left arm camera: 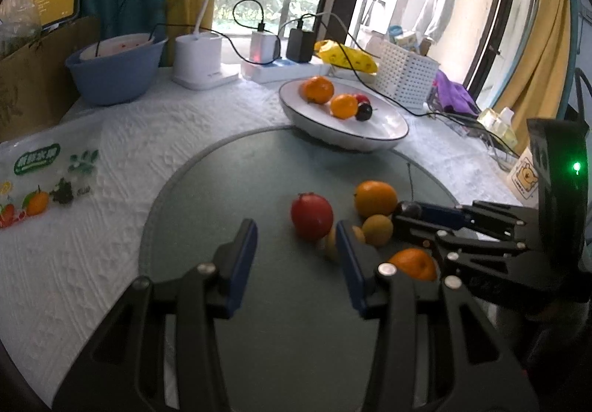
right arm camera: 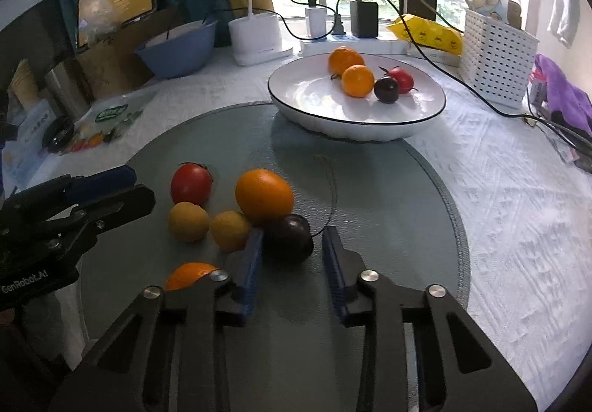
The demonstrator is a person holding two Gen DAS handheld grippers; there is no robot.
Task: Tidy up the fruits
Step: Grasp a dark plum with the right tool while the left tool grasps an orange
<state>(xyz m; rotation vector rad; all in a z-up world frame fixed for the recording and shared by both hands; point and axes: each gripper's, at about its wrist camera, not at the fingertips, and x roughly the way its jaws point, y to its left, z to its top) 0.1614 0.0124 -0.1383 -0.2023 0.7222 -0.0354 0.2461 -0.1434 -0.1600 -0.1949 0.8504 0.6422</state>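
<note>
Grippers over loose fruit on round grey mat.
Right gripper straddles the dark plum; its left pad touches the plum, a gap shows at the right pad, so no pinch yet. Left gripper stands spread and empty, near the red tomato. White plate beyond the mat holds two oranges, a plum and a tomato.

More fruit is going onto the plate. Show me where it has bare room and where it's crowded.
The white plate is bare across its left and near parts, between the rim and the fruit. Its far right is crowded: two oranges, a dark plum and a red tomato sit bunched. The round mat is free right of the loose fruit cluster.
</note>
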